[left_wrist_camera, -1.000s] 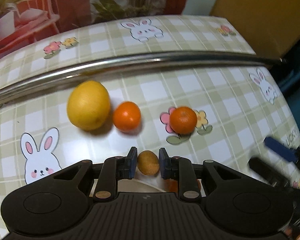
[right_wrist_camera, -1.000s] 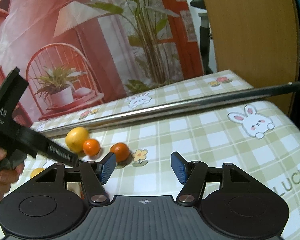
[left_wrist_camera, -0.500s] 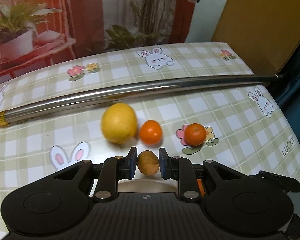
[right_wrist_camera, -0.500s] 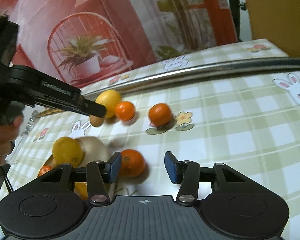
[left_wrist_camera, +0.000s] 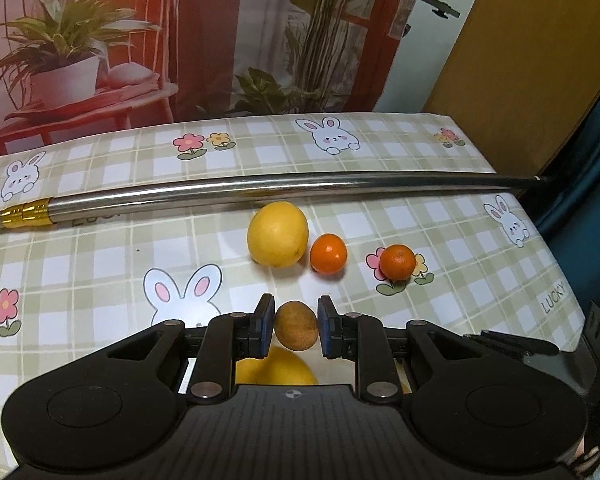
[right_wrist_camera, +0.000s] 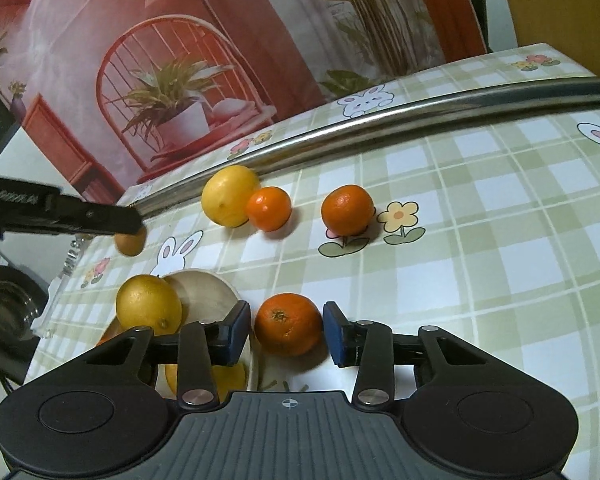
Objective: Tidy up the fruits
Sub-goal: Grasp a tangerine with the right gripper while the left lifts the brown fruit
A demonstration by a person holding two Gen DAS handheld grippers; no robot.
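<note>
1. My left gripper (left_wrist_camera: 296,330) has its jaws pinching a small brown oval fruit (left_wrist_camera: 296,330), held above the pale round wooden bowl (right_wrist_camera: 204,292) where a big yellow citrus (right_wrist_camera: 148,304) sits.
2. My right gripper (right_wrist_camera: 287,334) is closing its jaws around a round orange tangerine (right_wrist_camera: 287,324) on the checked table (right_wrist_camera: 480,260) beside the bowl; slim gaps remain, so it could roll off.
3. Farther off, a large yellow lemon-like fruit (left_wrist_camera: 278,234) and two small tangerines (left_wrist_camera: 329,253) wait before a long steel rod (left_wrist_camera: 260,186); a nudge might scatter them.
</note>
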